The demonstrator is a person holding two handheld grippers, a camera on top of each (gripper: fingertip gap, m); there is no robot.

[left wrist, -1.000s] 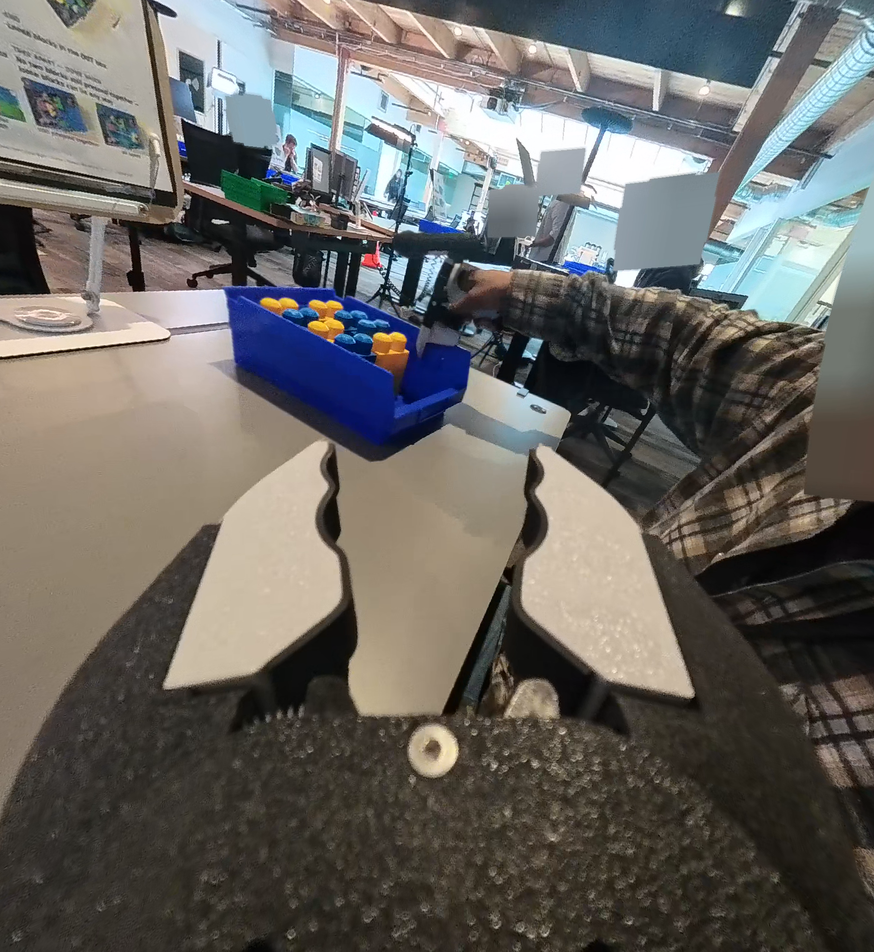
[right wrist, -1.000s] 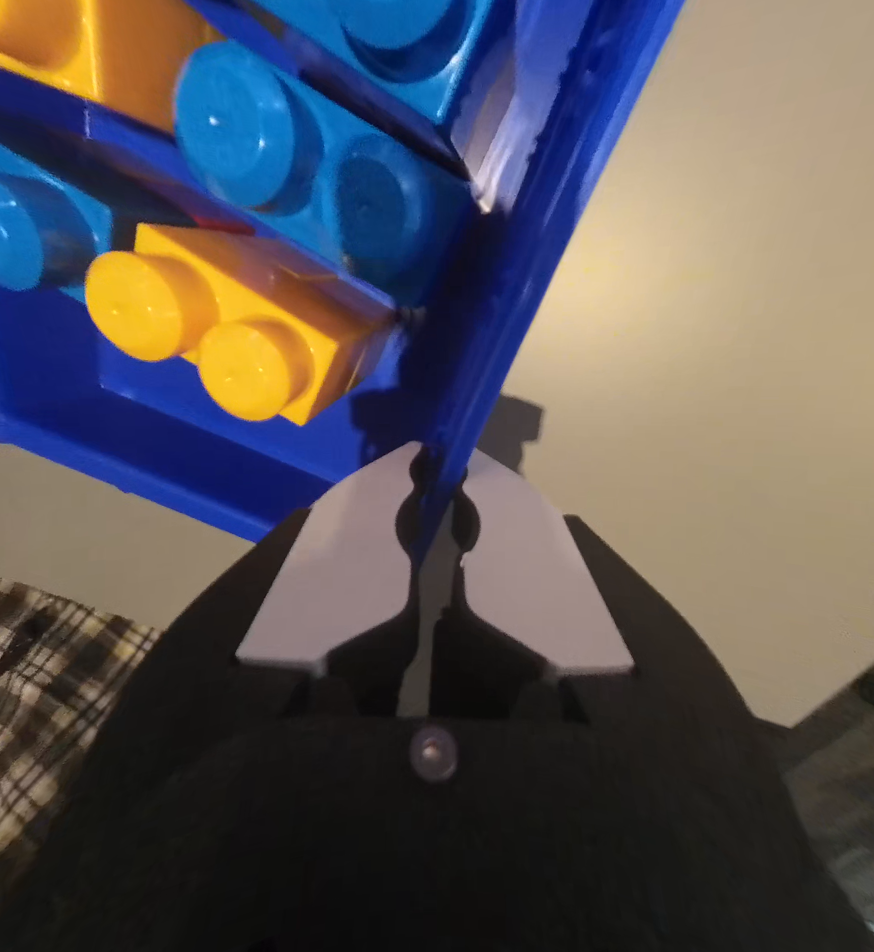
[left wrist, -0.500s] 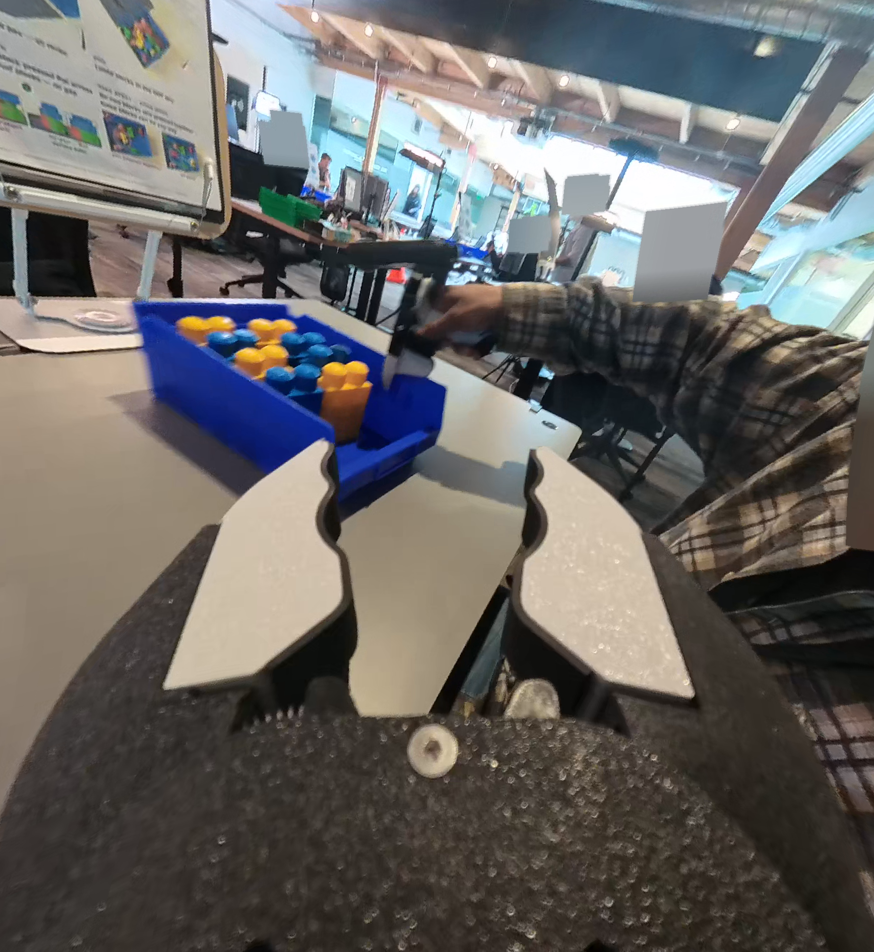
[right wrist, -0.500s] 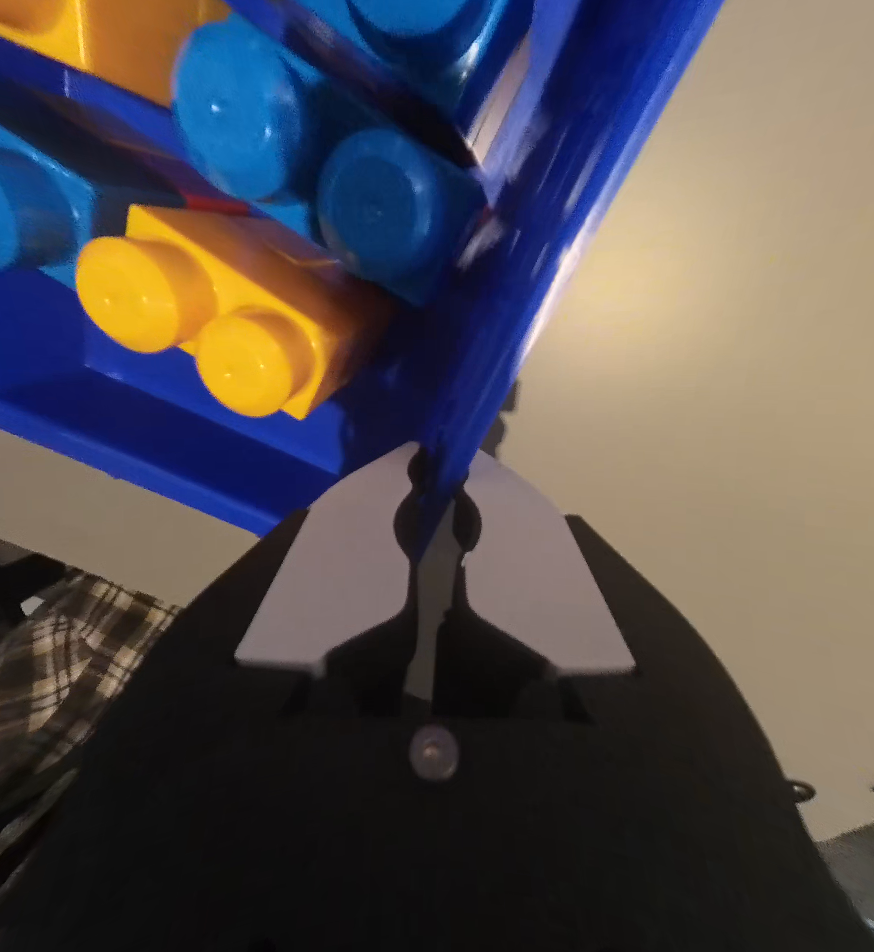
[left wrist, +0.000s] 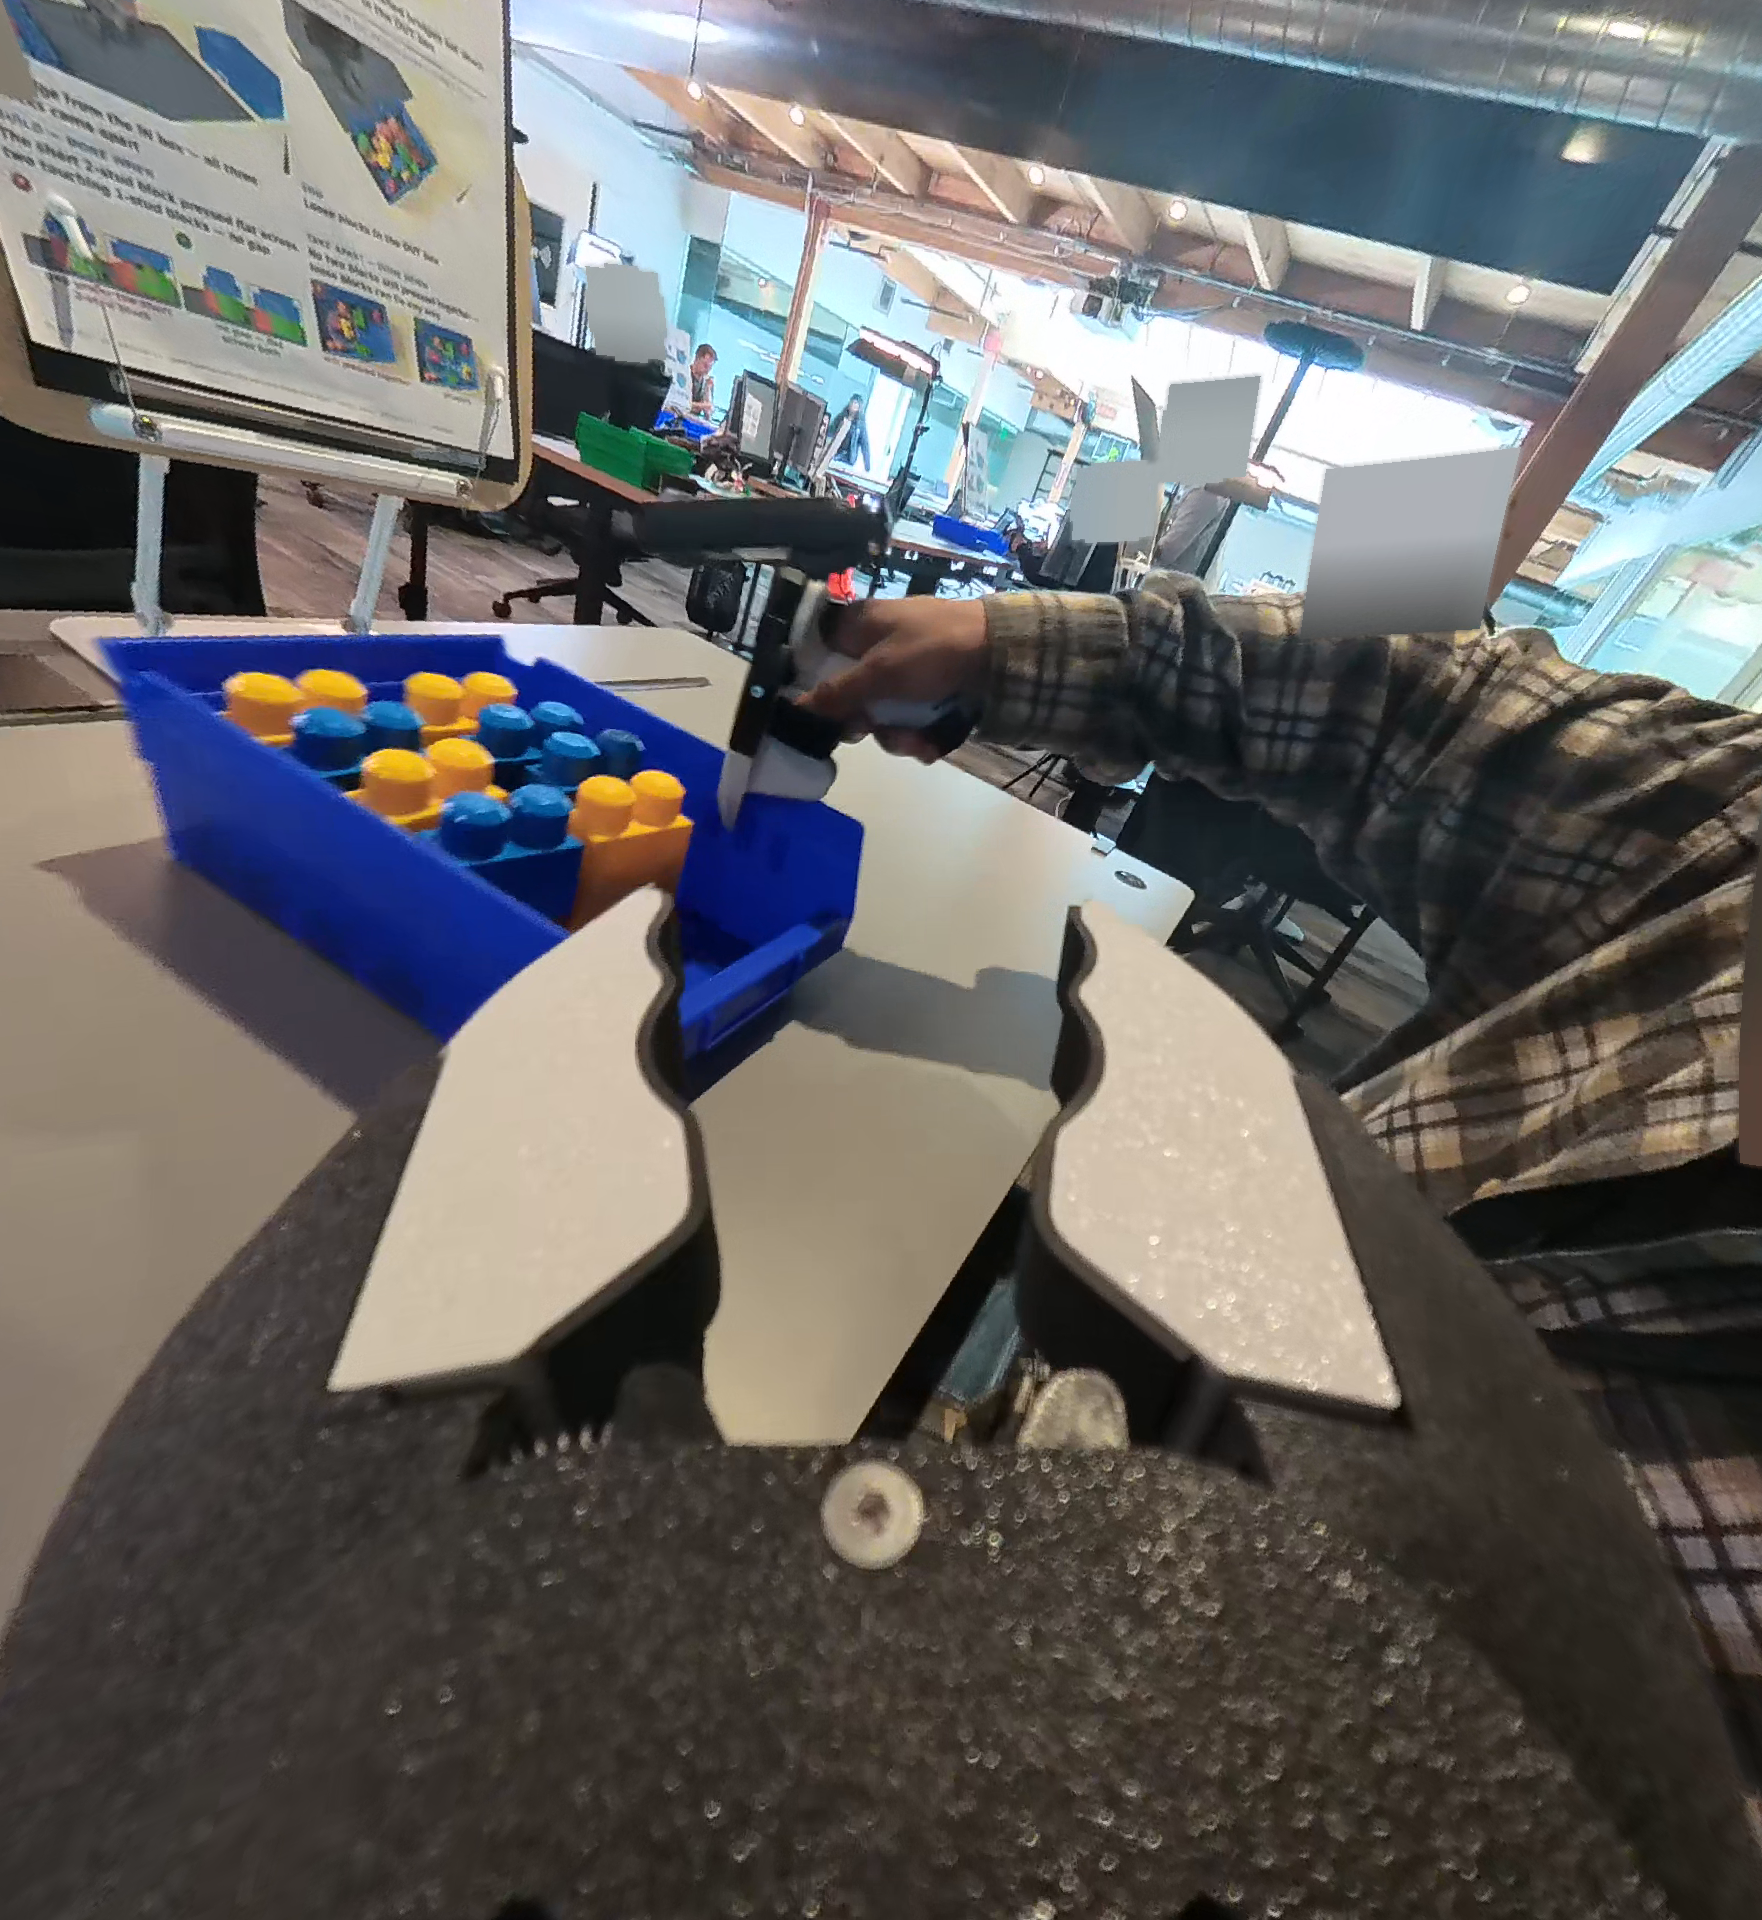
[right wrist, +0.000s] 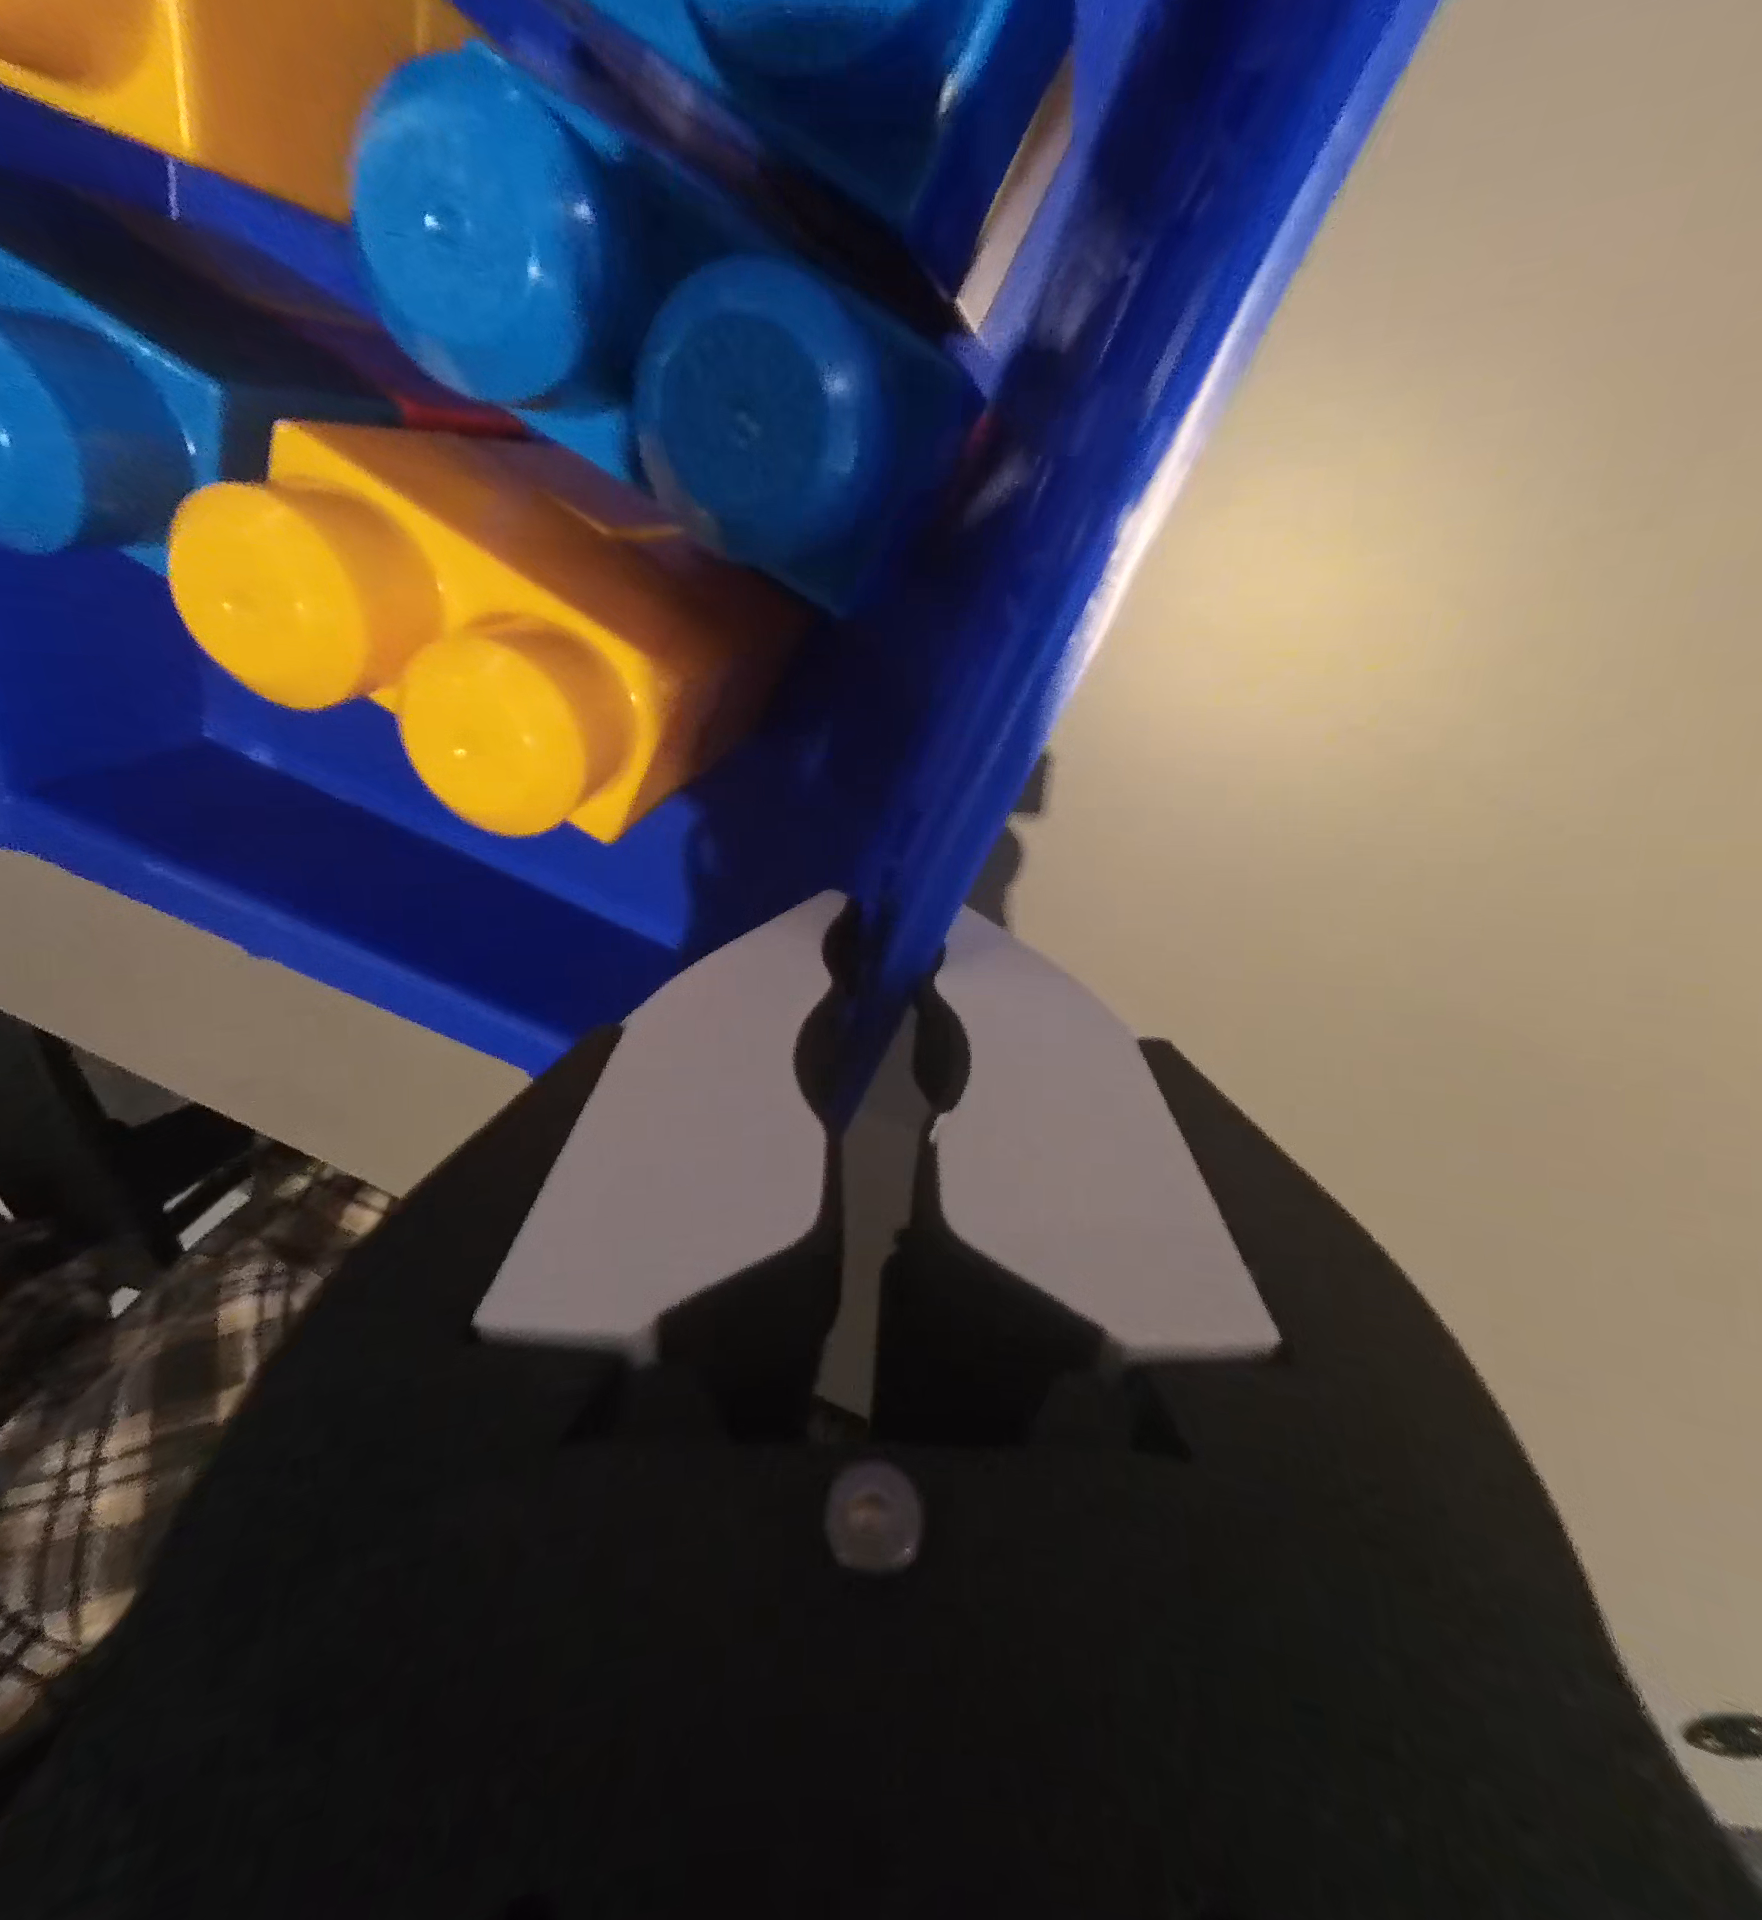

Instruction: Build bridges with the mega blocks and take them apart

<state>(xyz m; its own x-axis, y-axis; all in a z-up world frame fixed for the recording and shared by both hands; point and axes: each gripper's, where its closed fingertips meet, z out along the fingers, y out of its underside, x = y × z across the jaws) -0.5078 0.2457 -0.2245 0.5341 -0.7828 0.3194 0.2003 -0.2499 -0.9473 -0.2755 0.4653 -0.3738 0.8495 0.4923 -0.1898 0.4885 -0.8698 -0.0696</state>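
Observation:
A blue bin (left wrist: 337,862) stands on the grey table (left wrist: 129,1091), filled with several yellow and blue mega blocks (left wrist: 461,764). My right gripper (right wrist: 882,935) is shut on the bin's side wall (right wrist: 1116,499); it also shows in the left wrist view (left wrist: 742,805), held by a hand in a plaid sleeve. In the right wrist view a yellow two-stud block (right wrist: 461,613) and a blue block (right wrist: 648,343) lie close inside the bin. My left gripper (left wrist: 861,935) is open and empty, just in front of the bin's near end.
A stand with an instruction sheet (left wrist: 233,208) is at the back left behind the bin. The person's plaid sleeve (left wrist: 1376,831) reaches in from the right. The table's edge (left wrist: 1147,883) runs to the right of the bin. About 35 cm separates my left fingertips from my right.
The right gripper has dragged the bin nearer to my left gripper and to the left in that view. The left gripper stayed open.

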